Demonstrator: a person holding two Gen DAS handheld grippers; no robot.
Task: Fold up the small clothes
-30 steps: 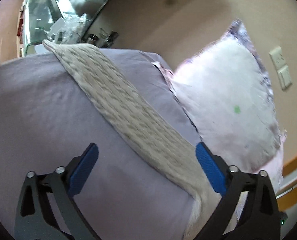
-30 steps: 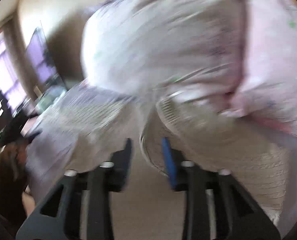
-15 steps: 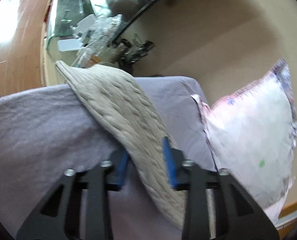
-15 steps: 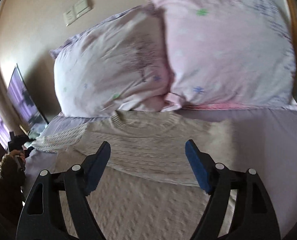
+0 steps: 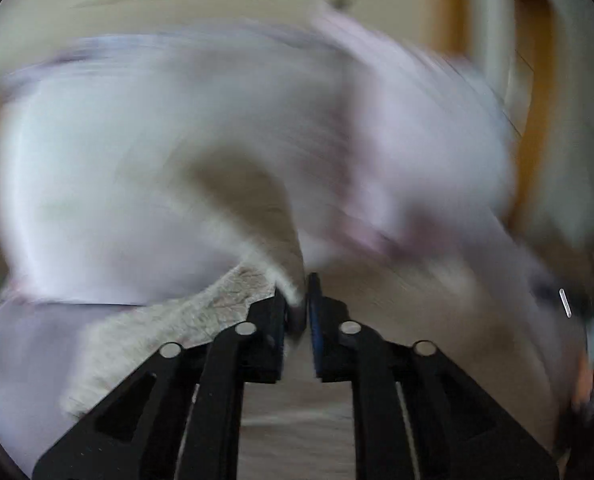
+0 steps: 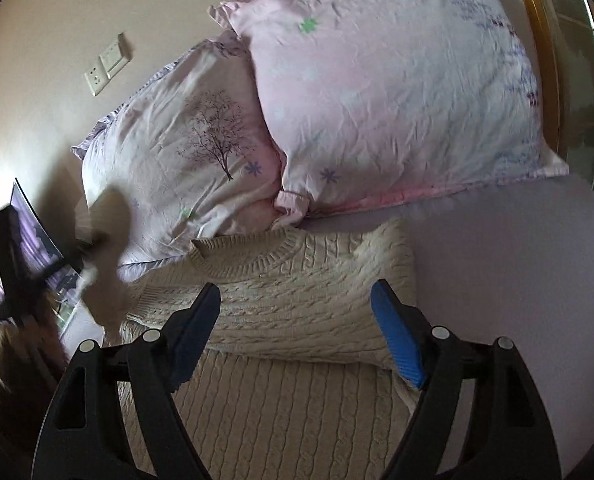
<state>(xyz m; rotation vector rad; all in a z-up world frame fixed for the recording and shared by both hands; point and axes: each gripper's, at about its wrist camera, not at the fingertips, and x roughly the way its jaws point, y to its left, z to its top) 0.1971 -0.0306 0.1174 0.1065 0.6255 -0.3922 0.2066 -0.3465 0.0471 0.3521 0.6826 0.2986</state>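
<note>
Half a second on, the left tool had swung up off the bed with the sleeve clenched between its pads, apparently to carry it across the sweater. That sweater lay on the bed below two pillows, far sleeve already folded in. Right tool hovered released above it. Only the right view was sharp; the left showed blur.

We are in a bedroom in a home. We see a bed with a purple sheet and two pink pillows by the wall. A light switch is on the wall, and a TV stands by the bed.
</note>
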